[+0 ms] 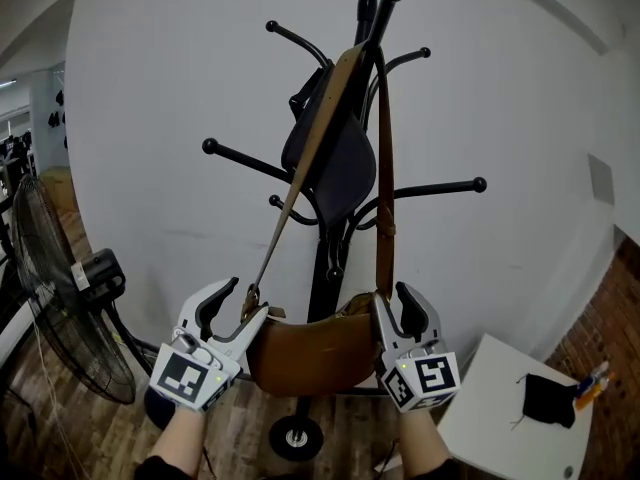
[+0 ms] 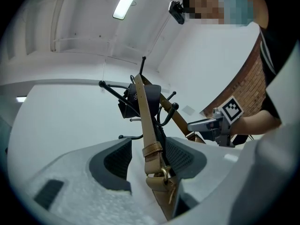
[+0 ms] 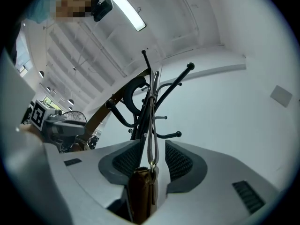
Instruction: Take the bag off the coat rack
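Hanging from the top of the coat rack [image 1: 322, 268] by its long strap [image 1: 384, 168], the brown bag [image 1: 305, 353] has not yet been taken off, so the task looks to be at its start: the strap loops over an upper hook, both runs of it are drawn fairly straight, and the bag's body sits low in front of the pole, above the rack's base. What seems left is nearly everything: closing on the bag or strap, raising the loop clear of the hook, and bringing the bag away. The left gripper [image 1: 243, 304] is at the bag's left end, its jaws spread wide. In the left gripper view the tan strap [image 2: 143, 121] and its metal clasp [image 2: 162, 173] run up between the pads, close to the right pad, but neither pad presses on them. The right gripper [image 1: 392, 304] is at the bag's right end. In the right gripper view its jaws stand apart as well, with the strap [image 3: 151, 125] and the bag's upper corner [image 3: 140, 191] between the pads and a gap showing on either side. Neither gripper appears to carry the bag's weight, so the hook likely bears it all.
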Tool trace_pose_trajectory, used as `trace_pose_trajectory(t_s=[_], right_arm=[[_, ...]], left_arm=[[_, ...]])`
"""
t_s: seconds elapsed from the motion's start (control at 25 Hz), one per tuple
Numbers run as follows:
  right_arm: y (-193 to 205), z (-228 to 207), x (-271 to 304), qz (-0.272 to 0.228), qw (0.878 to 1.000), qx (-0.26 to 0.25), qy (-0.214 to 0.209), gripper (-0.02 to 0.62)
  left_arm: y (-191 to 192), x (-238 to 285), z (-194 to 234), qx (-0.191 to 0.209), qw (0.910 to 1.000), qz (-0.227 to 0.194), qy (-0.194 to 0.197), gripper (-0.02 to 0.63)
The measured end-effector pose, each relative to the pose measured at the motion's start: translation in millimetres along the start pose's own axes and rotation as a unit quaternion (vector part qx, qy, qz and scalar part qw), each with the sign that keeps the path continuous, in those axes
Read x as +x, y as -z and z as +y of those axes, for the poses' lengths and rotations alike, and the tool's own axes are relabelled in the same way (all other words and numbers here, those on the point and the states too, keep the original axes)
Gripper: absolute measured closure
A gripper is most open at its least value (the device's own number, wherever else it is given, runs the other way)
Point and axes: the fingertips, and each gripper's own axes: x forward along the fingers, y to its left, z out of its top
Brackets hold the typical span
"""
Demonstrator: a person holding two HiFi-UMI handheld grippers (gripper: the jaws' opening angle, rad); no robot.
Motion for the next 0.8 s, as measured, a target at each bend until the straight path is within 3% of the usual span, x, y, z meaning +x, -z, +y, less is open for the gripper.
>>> trace_pose_trajectory(t_s=[0.28, 0.48, 0.8], right_arm=[[0, -4, 20, 0.001, 1.0, -0.009, 0.005, 0.456], [2, -4, 25, -0.001, 1.0, -0.02, 0.007, 0.525], [1, -1, 24, -0.001, 1.0, -0.022, 0.009, 0.555]], left_arm=[[-1, 17, -4, 0.021, 0.9996, 0.008, 0.016, 0.382], [3, 24, -4, 0.023, 0.9995, 0.01, 0.021, 0.471], [7, 29, 1, 0.029, 0.9993, 0.017, 0.013, 0.505]])
